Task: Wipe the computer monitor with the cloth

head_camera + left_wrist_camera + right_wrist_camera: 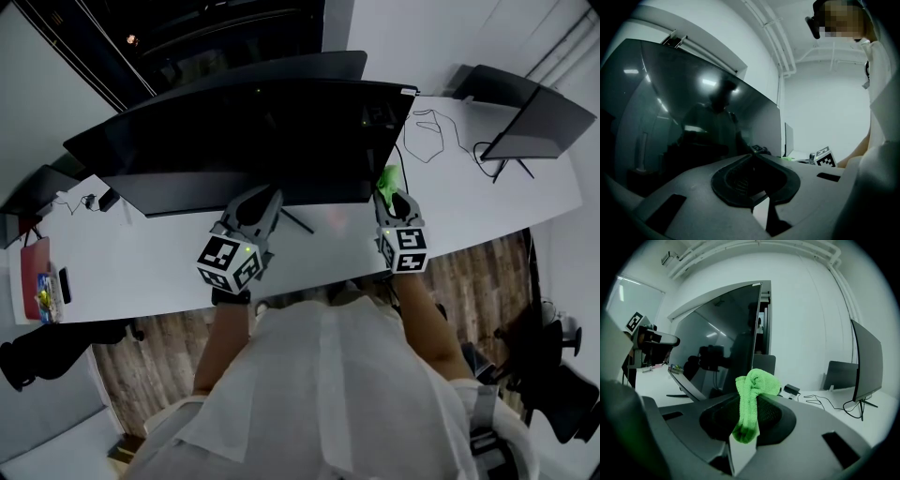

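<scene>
The right gripper's (751,397) jaws pinch a bunched bright-green cloth (757,383), held just beside the right edge of the wide black computer monitor (253,131) on the white surface (150,272). I cannot tell if they touch. The left gripper's (752,158) jaws are pressed together, empty. The wiping seems hardly begun.

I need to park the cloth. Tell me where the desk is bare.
Bare desk lies left of the left gripper, in front of the big monitor, and right of the right gripper, before the cable. The left end is cluttered.
</scene>
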`<action>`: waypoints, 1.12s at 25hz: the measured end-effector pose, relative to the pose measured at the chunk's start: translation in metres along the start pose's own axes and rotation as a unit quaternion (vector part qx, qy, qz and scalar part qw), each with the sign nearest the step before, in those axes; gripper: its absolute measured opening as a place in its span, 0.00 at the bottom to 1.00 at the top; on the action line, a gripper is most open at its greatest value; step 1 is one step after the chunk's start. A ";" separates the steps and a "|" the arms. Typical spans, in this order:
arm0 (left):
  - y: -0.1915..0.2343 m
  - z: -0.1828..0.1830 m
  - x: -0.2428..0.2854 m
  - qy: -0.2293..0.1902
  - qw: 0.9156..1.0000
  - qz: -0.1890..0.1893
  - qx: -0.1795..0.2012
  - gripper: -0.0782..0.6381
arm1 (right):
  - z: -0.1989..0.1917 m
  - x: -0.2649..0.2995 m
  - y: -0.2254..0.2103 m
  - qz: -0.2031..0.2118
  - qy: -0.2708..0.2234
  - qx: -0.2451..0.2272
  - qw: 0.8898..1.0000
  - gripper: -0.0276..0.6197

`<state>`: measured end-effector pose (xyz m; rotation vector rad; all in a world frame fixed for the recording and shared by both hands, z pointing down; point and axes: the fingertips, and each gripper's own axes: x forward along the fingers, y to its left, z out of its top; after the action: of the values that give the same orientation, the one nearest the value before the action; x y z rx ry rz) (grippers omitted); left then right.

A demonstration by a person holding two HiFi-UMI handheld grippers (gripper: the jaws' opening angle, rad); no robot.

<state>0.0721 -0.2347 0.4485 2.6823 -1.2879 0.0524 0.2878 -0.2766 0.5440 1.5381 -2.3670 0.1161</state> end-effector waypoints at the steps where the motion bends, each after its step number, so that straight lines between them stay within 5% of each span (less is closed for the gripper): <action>1: 0.000 -0.001 0.000 0.000 1.000 0.000 0.000 0.15 | -0.004 0.001 0.001 0.002 0.006 0.001 1.000 0.15; 28: 0.009 -0.014 -0.016 0.008 1.000 -0.002 -0.011 0.15 | -0.074 0.002 0.021 0.002 0.122 0.050 0.991 0.15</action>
<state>0.0554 -0.2260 0.4614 2.6610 -1.2714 0.0580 0.2836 -0.2523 0.6172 1.4693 -2.2010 0.4055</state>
